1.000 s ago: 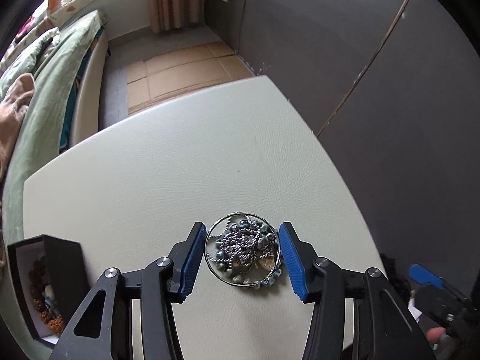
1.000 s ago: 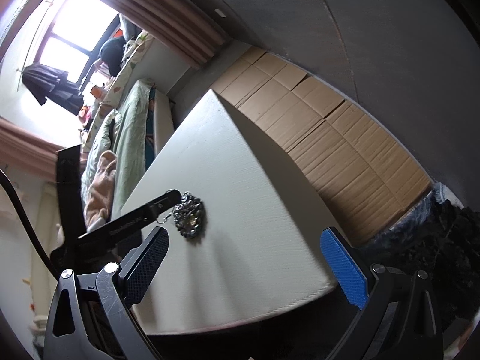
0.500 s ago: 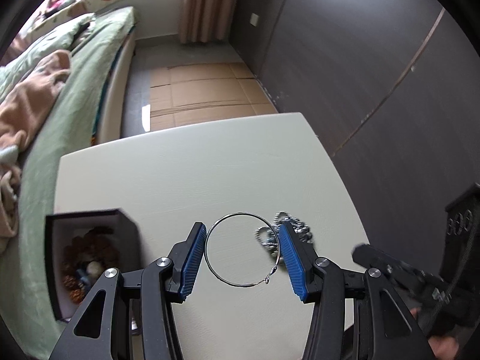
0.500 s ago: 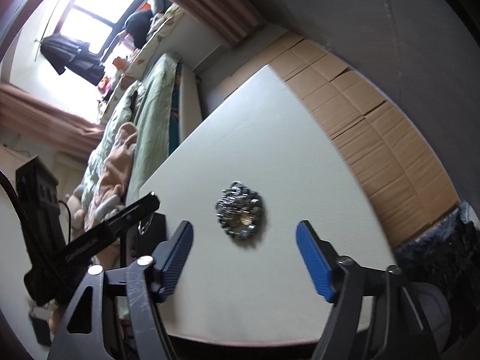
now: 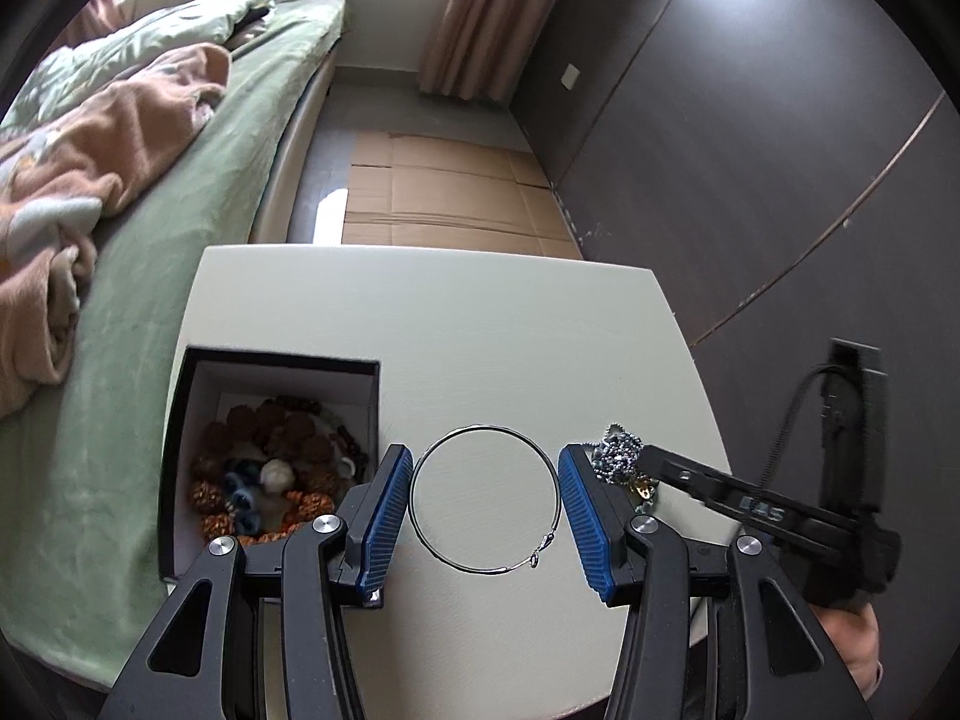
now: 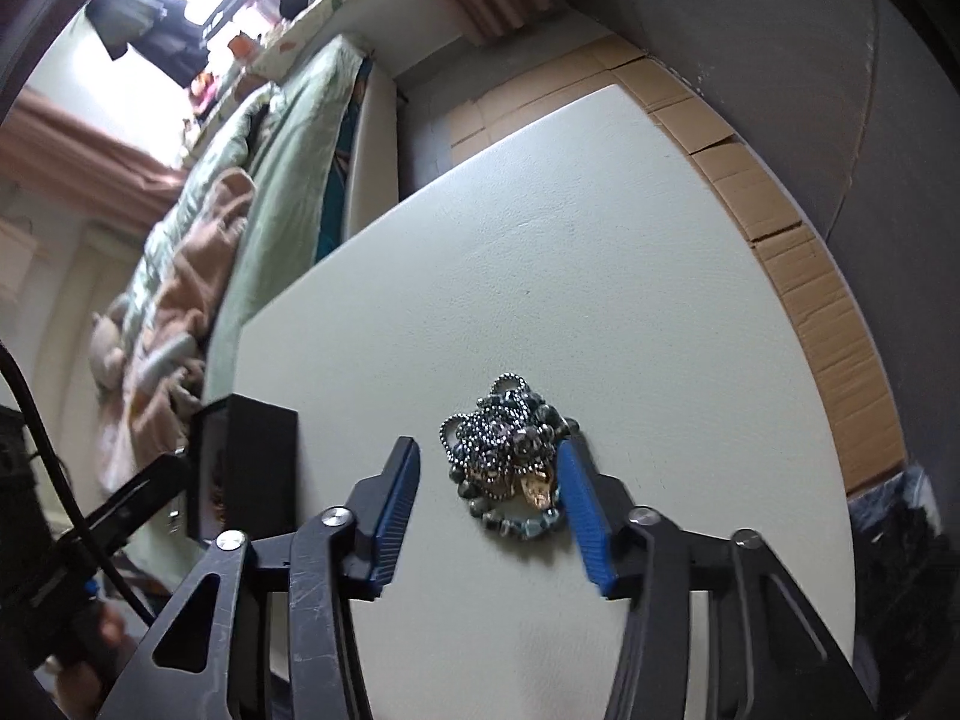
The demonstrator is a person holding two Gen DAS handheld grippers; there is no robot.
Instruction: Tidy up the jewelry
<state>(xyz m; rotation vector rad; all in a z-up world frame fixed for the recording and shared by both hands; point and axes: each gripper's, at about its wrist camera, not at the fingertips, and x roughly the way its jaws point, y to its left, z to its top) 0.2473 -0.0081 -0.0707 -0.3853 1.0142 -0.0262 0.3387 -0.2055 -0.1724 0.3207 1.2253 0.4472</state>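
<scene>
A thin silver hoop (image 5: pixel 486 427) is clamped between the blue pads of my left gripper (image 5: pixel 486 504), which is shut on it just above the white table (image 5: pixel 450 330). The hoop hangs to the right of the open black box (image 5: pixel 282 363), which holds several beaded pieces. A tangled pile of silver chains and grey-blue beads (image 6: pixel 510 462) lies on the table between the fingers of my right gripper (image 6: pixel 487 447). Its jaws are closing. The right pad touches the pile's edge and the left pad stands apart from it. In the left wrist view the pile (image 5: pixel 618 461) lies just right of my left gripper.
A bed with a green cover (image 5: pixel 198 192) and a crumpled peach blanket runs along the table's left side. Flattened cardboard (image 5: pixel 444 192) covers the floor beyond the table. Dark wall panels (image 5: pixel 750 150) stand to the right. A hand (image 5: pixel 858 648) holds the right gripper's handle.
My left gripper lifted the hoop off the pile and carried it left, next to the black box. My right gripper moved in over the pile and its jaws narrowed around it.
</scene>
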